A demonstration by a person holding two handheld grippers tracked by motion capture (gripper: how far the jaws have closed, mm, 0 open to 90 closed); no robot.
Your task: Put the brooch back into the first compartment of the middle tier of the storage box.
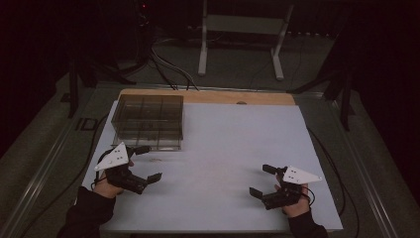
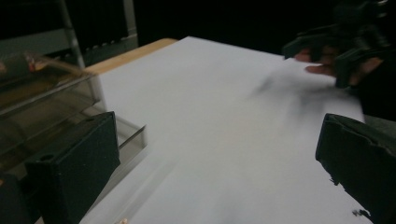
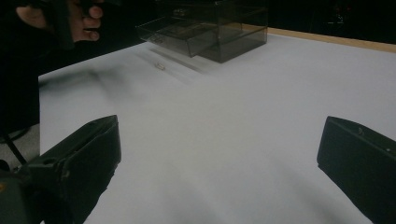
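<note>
Approach stage: left gripper point(image 1: 147, 162) spread beside small object point(image 1: 156, 160) (drawer box point(image 1: 148, 120) near); next, close carefully. Right gripper point(image 1: 262, 181) spread, idle.

Room's dark around me, light falls mostly on the white table top point(image 1: 233, 148). Wooden strip point(image 1: 208, 96) runs along its far edge. Grey carpet floor point(image 1: 237, 69) beyond. White metal stand point(image 1: 241, 29) sits past the far edge, centre. Black cables point(image 1: 166, 67) snake across the floor at far left. Black tripod legs point(image 1: 341, 89) off the far right corner.
</note>
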